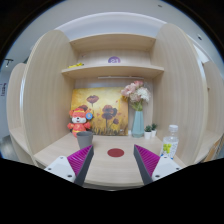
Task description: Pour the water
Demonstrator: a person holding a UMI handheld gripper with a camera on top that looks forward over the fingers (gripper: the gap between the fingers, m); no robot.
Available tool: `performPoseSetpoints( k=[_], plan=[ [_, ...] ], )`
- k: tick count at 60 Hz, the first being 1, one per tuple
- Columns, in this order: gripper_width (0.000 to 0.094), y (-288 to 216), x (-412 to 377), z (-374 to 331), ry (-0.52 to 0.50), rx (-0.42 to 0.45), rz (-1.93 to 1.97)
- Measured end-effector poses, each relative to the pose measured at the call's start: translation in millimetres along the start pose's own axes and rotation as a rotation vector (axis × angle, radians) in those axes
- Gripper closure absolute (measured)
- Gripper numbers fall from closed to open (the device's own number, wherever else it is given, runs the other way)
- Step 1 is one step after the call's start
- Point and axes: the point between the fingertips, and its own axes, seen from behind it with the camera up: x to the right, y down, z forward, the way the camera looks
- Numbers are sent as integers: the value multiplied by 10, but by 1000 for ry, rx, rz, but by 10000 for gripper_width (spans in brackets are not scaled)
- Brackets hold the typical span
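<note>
Nearest the camera are the two fingers of the tool [116,166], each with a magenta pad [79,161] on its inner face. They stand wide apart with bare wood between them, holding nothing.

Between the fingers and a little ahead, the pale wooden tabletop [115,170] carries a small dark red round spot [116,153]; whether it is a coaster or a mark cannot be told.

Going from left to right along the back of the desk nook: an orange and white plush toy [79,122] sits near the left wall panel. Just in front of it stands a grey cup [85,139], close ahead of the left finger. Behind both, leaning against the back wall, is a yellow painting of flowers [100,110]. To the right of the painting stands a light blue vase [138,122] holding pink and white flowers [137,94]. Next to it is a small potted plant [150,131] in a white pot. Further right, just beyond the right finger, stands a clear plastic bottle [170,142] with a label, upright on the tabletop and apart from the tool.

Above all this, a wooden shelf [110,70] spans the nook and bears a few small objects too small to make out.
</note>
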Motion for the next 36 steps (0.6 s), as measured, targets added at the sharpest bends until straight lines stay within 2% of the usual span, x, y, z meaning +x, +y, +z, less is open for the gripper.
performPoseSetpoints(
  k=[19, 27, 36],
  plan=[
    [107, 650, 1213, 17, 188, -49, 12],
    [116, 715, 1774, 65, 270, -41, -4],
    [119, 673, 2175, 311, 303, -36, -14]
  ],
)
